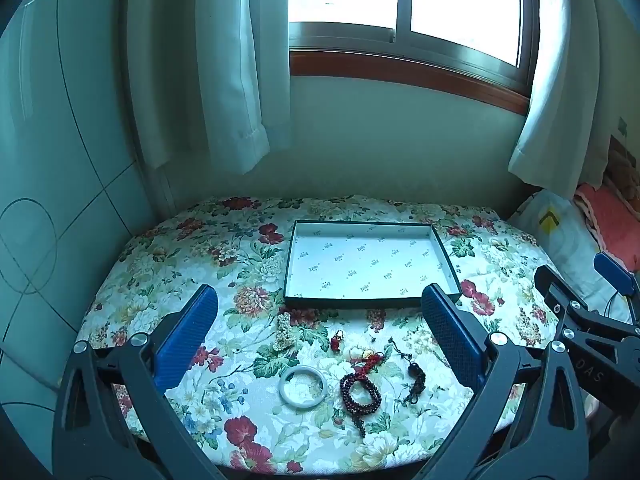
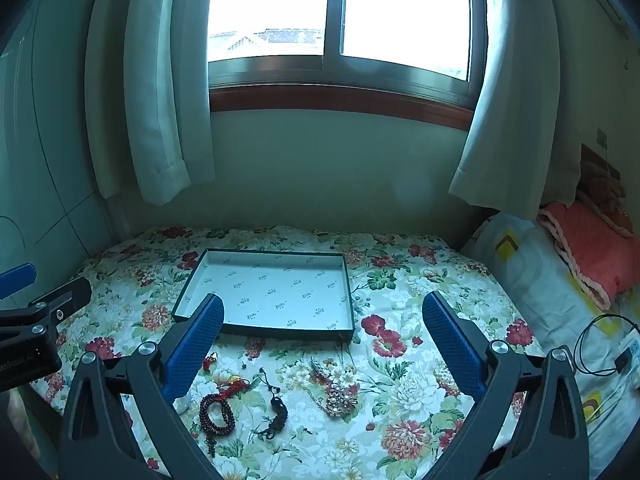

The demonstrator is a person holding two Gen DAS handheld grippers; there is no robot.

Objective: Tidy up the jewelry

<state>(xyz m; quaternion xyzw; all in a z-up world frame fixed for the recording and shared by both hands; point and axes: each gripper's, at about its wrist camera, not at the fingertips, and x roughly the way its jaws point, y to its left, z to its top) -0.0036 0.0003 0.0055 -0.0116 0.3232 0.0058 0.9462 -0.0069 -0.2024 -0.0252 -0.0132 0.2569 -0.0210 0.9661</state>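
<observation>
An empty shallow tray (image 1: 360, 303) with a dark rim lies on the flowered tablecloth (image 1: 168, 264). In front of it lie a pearl piece (image 1: 285, 332), a white bangle (image 1: 303, 387), a dark red bead bracelet (image 1: 360, 394), a red knot charm (image 1: 370, 362) and a black pendant (image 1: 416, 380). My left gripper (image 1: 319, 291) hovers open above them, holding nothing. The right wrist view shows the tray (image 2: 280, 332), the bead bracelet (image 2: 218, 412), the black pendant (image 2: 278, 412) and a pearl brooch (image 2: 340, 398). My right gripper (image 2: 323, 299) is open and empty above these.
A window with pale curtains (image 2: 160, 120) rises behind the table. A pillow (image 2: 532, 280), a pink blanket (image 2: 592, 248) and a black cable (image 2: 600, 344) lie to the right. A tiled wall (image 1: 48, 200) closes the left side.
</observation>
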